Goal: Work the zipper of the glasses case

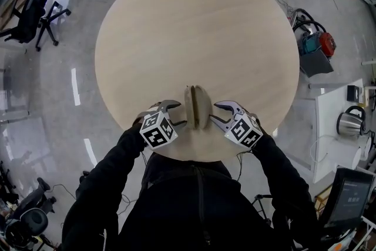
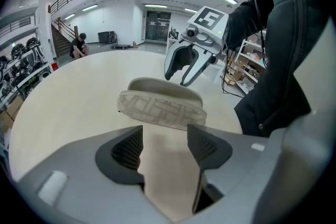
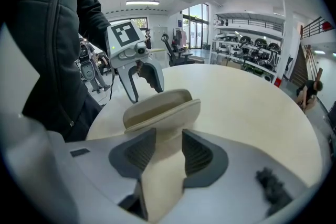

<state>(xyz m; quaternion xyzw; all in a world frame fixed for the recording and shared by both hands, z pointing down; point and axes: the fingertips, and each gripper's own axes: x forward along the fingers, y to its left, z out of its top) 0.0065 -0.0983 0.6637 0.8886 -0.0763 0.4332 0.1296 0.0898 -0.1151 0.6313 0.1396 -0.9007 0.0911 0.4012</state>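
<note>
Beside case (image 1: 197,106): L gripper (image 1: 180,114), R gripper (image 1: 214,112) open, empty.

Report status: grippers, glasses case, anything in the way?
Left gripper open, empty; right gripper open, empty. Glasses case on table between them, untouched, looks partly open. No obstruction seen.

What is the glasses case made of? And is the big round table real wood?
The glasses case looks like soft beige fabric or fake leather. It is matte, with a criss-cross pattern on its side. The table looks like pale wood, with faint grain lines and a smooth top, but it could be a wood-look coating.
</note>
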